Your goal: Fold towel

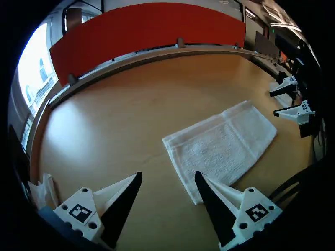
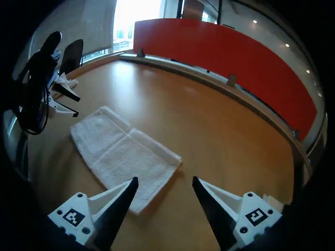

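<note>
Now, before the fold, my left claw (image 1: 167,173) and right claw (image 2: 164,179) are released, empty — one at each short end of the towel (image 1: 222,144); next I should pinch corners.

The left gripper (image 1: 168,173) has two white plastic fingers (image 1: 104,196), wedge-shaped, each faced on its inner side with a black pad (image 1: 123,205) that tapers to a sharp tip. A square black-and-white marker (image 1: 80,212) sits on each finger's base, ringed by small round holes. The right gripper (image 2: 165,178) is built alike. At far left in the right gripper view, a black cable (image 2: 43,113) loops beside the left gripper's dark body.
</note>
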### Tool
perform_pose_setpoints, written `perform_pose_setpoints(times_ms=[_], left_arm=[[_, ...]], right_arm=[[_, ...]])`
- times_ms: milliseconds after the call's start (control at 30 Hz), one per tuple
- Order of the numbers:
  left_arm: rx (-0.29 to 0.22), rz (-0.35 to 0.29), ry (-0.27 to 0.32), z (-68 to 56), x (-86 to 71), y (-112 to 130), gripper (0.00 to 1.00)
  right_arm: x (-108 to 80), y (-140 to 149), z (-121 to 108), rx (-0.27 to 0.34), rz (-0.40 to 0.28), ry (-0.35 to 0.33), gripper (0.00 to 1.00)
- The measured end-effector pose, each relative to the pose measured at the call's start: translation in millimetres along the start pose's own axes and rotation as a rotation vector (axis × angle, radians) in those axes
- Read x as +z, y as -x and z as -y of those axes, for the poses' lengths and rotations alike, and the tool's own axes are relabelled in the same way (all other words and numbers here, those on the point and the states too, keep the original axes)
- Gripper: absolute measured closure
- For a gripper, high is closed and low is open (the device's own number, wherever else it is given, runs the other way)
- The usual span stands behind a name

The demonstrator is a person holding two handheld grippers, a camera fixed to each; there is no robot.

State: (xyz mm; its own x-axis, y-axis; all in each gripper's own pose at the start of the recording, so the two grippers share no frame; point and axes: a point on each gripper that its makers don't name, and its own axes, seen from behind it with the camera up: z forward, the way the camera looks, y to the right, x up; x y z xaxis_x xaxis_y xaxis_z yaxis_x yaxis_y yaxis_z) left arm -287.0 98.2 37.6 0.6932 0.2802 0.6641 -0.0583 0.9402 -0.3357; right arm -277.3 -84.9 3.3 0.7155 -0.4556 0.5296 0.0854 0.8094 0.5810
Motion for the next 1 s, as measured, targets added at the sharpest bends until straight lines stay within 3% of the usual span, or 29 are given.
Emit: perform_pose_setpoints(times_ms=[500, 1000], left_arm=[[-0.04, 0.012, 0.003, -15.1, -20.2, 28.6, 0.07], [-0.096, -0.006, -0.035, -9.6, -35.4, 41.3, 0.07]], right_arm=[[-19.5, 18.9, 15.4, 0.029, 0.005, -0.001, 0.0], [-16.0, 25.8, 24.8, -0.016, 0.012, -0.065, 0.0]])
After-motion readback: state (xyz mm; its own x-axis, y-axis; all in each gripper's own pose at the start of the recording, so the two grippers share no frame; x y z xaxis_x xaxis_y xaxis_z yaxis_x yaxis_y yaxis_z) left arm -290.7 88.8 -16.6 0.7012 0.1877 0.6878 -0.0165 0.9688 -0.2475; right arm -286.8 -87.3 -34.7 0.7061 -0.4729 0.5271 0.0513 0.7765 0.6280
